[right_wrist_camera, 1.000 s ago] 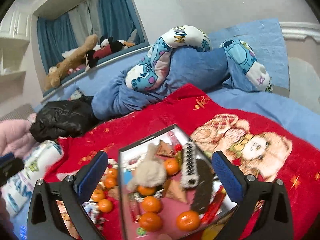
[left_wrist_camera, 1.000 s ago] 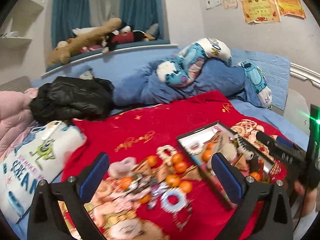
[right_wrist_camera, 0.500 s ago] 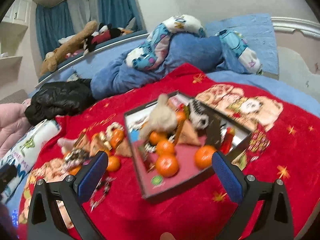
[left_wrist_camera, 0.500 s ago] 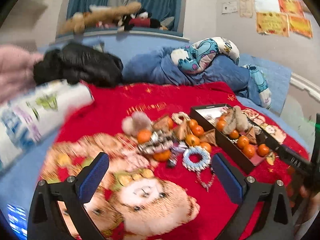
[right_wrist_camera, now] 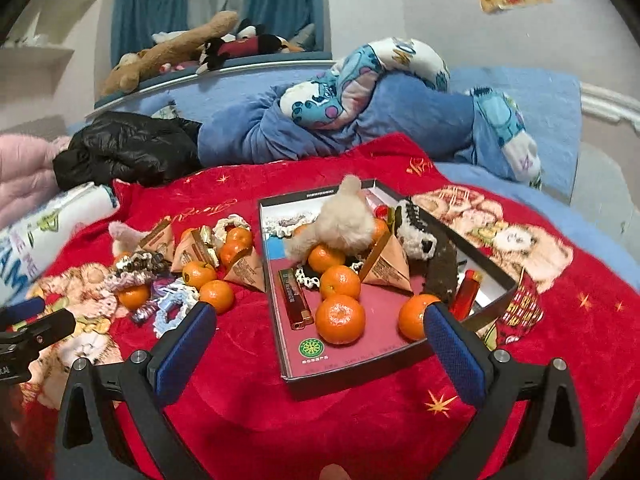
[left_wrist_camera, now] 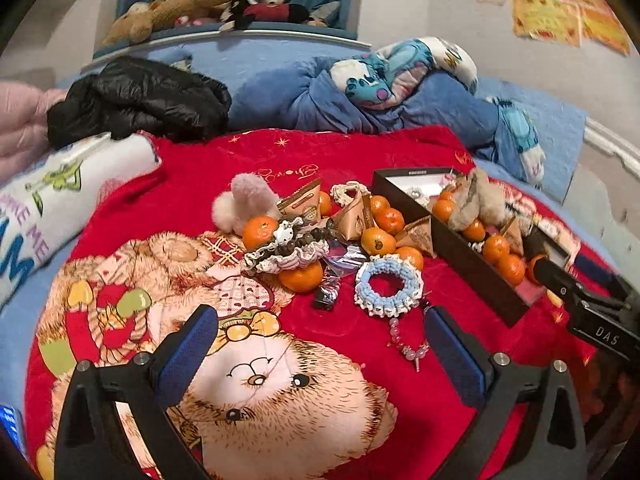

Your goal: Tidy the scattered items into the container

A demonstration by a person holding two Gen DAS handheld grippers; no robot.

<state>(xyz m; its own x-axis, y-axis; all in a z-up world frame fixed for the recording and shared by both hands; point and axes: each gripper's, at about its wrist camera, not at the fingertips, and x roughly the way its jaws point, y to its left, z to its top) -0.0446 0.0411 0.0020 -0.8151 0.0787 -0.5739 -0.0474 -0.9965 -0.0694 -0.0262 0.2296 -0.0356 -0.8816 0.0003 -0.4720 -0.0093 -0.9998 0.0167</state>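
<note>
Both my left gripper (left_wrist_camera: 320,344) and my right gripper (right_wrist_camera: 320,340) are spread wide and carry nothing, so I judge myself between picks, choosing the next stray item. Nearest my left fingers lie a pink bead bracelet (left_wrist_camera: 406,340) and a pale blue crocheted scrunchie (left_wrist_camera: 388,286) on the red fleece blanket (left_wrist_camera: 280,160), with loose orange mandarins (left_wrist_camera: 301,278) and tan pyramid packets (left_wrist_camera: 356,216) heaped just beyond. Further right sits the shallow black cardboard box (right_wrist_camera: 360,378), already part filled, so the next move calls for lowering onto the scrunchie, closing, and carrying it across.

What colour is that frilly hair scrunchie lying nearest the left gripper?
Pale blue with white edging: the scrunchie shows best in the left wrist view.
</note>
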